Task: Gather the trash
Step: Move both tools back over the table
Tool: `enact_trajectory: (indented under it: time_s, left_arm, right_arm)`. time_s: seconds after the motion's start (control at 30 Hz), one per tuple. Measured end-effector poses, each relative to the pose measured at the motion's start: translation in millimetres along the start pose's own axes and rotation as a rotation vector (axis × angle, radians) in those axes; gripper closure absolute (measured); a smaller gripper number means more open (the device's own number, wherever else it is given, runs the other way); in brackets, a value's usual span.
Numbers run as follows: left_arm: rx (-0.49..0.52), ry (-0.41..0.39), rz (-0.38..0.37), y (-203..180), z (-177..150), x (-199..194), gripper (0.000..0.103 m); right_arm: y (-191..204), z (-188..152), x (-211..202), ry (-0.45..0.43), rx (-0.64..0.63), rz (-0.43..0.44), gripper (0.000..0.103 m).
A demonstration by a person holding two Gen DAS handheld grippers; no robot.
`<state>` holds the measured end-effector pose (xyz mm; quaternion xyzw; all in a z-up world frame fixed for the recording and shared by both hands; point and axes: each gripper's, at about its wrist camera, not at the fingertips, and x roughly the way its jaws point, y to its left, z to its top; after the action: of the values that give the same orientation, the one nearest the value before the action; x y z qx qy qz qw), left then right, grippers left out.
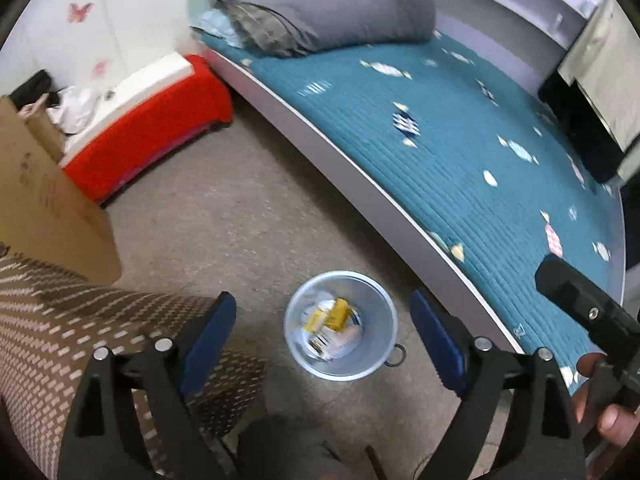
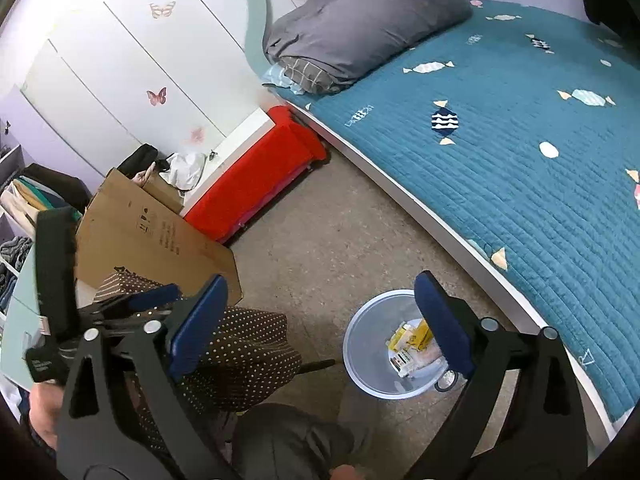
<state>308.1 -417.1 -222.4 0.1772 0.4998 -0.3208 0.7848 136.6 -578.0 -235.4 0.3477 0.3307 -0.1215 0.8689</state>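
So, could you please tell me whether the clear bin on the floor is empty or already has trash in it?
Not empty. The clear bin stands upright, and yellow cartons and paper scraps lie across its bottom, well below the rim.

A wastebasket [image 1: 340, 326] holding small cartons [image 1: 334, 316] stands on the floor [image 1: 248, 208] just beside the bed's [image 1: 460, 152] near edge, with a cardboard box [image 1: 44, 204] to its left.

This is a bedroom in a home. A bed [image 2: 500, 152] with a teal quilt printed with sweets fills the view from twelve to three o'clock, a folded grey duvet [image 2: 360, 28] at its head. White wardrobe doors [image 2: 120, 60] with butterfly stickers stand at ten o'clock, clothes on open shelves [image 2: 24, 200] at nine. On the speckled floor [image 2: 320, 248] sit a cardboard box [image 2: 160, 240] and a small clear waste bin [image 2: 372, 344] at five o'clock.
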Motion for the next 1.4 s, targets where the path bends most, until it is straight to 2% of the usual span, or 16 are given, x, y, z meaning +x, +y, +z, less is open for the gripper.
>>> enact_trajectory:
  time_s: [0.17,0.33,0.5,0.63,0.77,1.07,1.4]
  left_arm:
    - [-0.029,-0.088,0.033,16,-14,-47,0.014]
    - [-0.072,-0.189,0.074,36,-36,-100,0.011]
    - [-0.091,-0.261,0.171,53,-60,-143,0.011]
    - [-0.162,-0.314,0.170,77,-81,-176,0.010]
    - [-0.205,-0.362,0.203,99,-104,-205,0.010]
    - [-0.334,-0.437,0.291,159,-170,-255,0.010]
    - [-0.483,-0.473,0.399,223,-250,-293,0.010]
  right_arm:
    - [26,-5,-6,-0.002,-0.037,-0.004,0.006]
    - [72,-14,-21,-0.014,-0.104,0.037,0.006]
    - [123,-27,-33,-0.007,-0.201,0.088,0.006]
    - [158,-34,-45,-0.012,-0.252,0.122,0.006]
    - [192,-41,-60,-0.029,-0.308,0.155,0.006]
    - [269,-69,-79,-0.022,-0.470,0.243,0.006]
    - [359,-120,-66,0.035,-0.679,0.312,0.006]
